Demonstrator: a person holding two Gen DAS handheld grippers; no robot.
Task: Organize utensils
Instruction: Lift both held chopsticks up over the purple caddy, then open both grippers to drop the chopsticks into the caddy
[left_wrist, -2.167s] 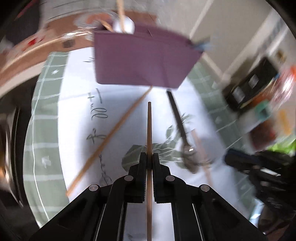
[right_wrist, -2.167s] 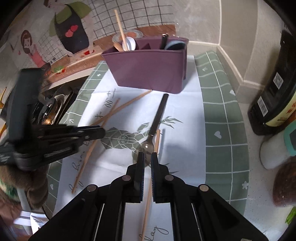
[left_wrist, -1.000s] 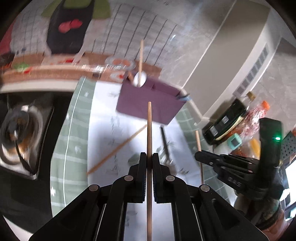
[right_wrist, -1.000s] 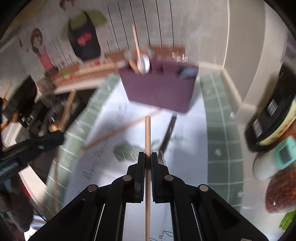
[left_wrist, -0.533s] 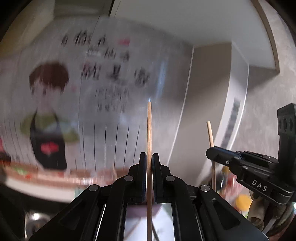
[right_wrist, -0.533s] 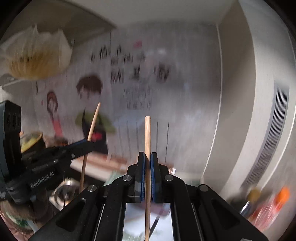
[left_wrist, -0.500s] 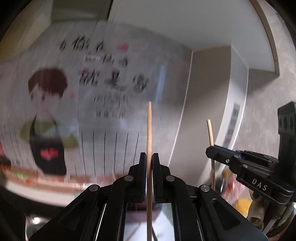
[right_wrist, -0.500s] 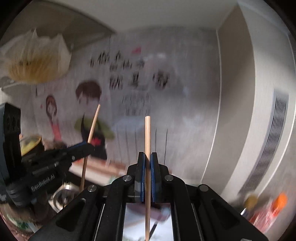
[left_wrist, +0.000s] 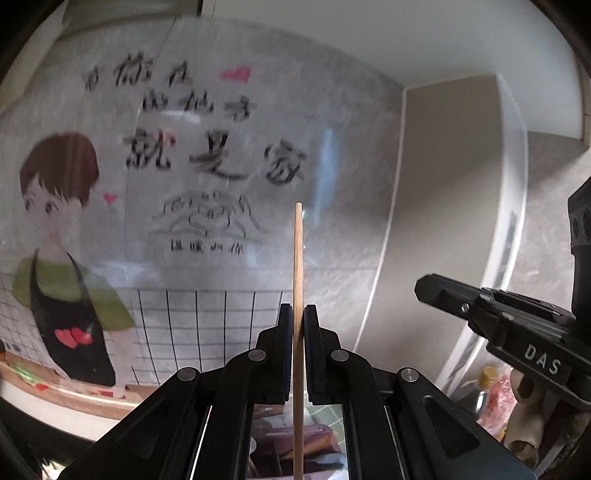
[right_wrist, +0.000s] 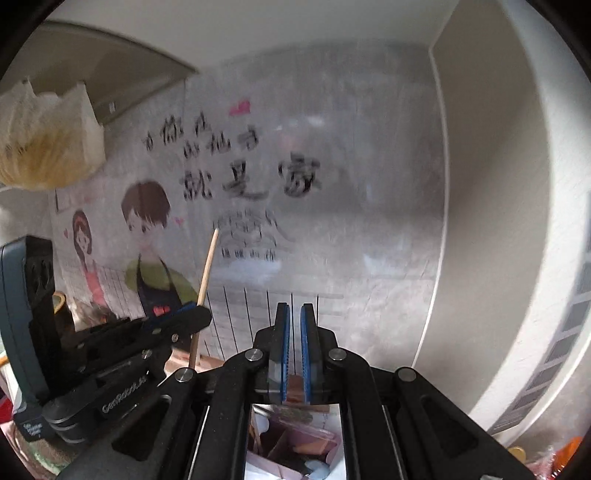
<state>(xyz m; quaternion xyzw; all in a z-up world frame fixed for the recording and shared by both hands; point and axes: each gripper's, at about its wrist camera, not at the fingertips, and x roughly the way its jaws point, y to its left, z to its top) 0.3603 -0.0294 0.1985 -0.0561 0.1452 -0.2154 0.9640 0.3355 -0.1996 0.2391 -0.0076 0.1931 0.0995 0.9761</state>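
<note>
meanwhile the left gripper pinches a chopstick upright, and the right gripper sits clenched, empty.

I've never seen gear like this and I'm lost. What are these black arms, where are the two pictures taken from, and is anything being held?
A person holds black two-finger tongs in each hand; a camera on each looks forward along its fingers. The left view shows the left tongs shut on a thin wooden chopstick. The right view shows the right tongs shut; whether they grip anything I cannot tell. Both face a cartoon wall poster. The worktop is hidden; only part of a purple utensil holder shows below.
</note>
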